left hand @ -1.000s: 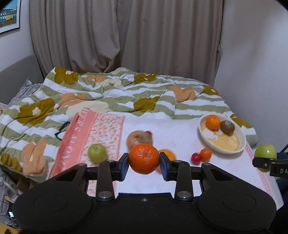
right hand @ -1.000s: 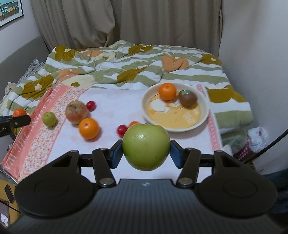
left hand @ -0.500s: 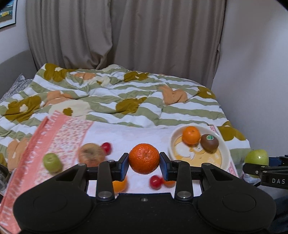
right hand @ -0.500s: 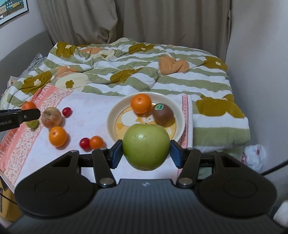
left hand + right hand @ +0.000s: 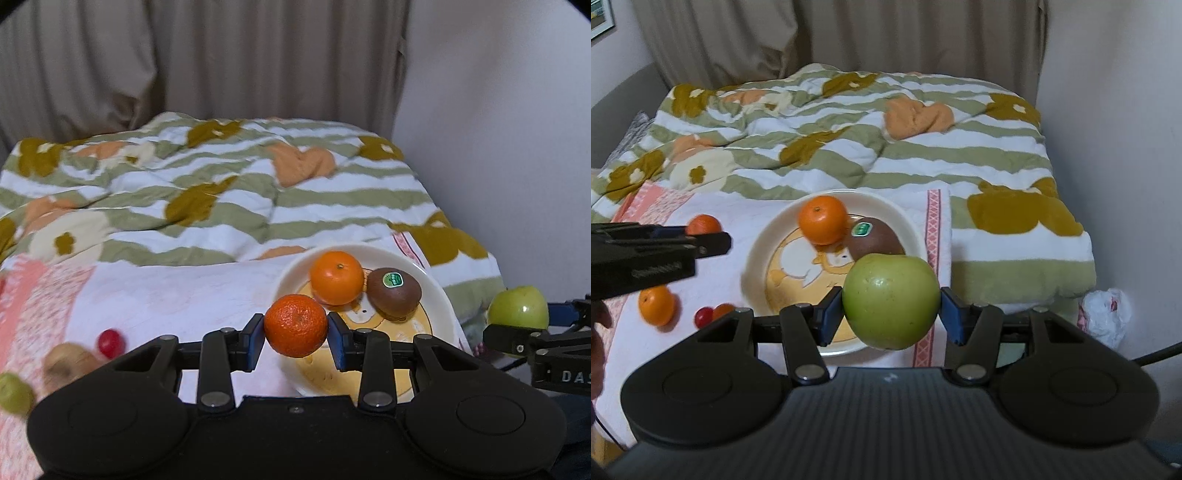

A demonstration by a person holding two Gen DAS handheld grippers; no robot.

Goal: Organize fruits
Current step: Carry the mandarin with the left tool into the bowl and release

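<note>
- Both tongs have swung toward the plate since the earlier frames: it sat off to the right of the left gripper and now lies directly ahead of its jaws, and the loose fruit has slid out to the left.
- Left gripper: clamped on a mandarin, held in the air over the plate's near-left rim.
- Right gripper: clamped on a green apple, hanging over the plate's near-right rim (plate partly hidden behind it).
- Done so far: plate already holds an orange and a kiwi with a green sticker, touching, both beyond the right jaws.
- In hand, not yet placed: mandarin and green apple.
- Left on the white cloth, left of the right gripper: a second orange, a red cherry-sized fruit touching a small orange one.
- Left wrist view also shows, blurred at the far left of the left jaws: another red fruit, a brownish fruit, a small green fruit.
- Judgement: under halfway; two placed, two about to go, some six to fetch (count uncertain through blur).
</note>
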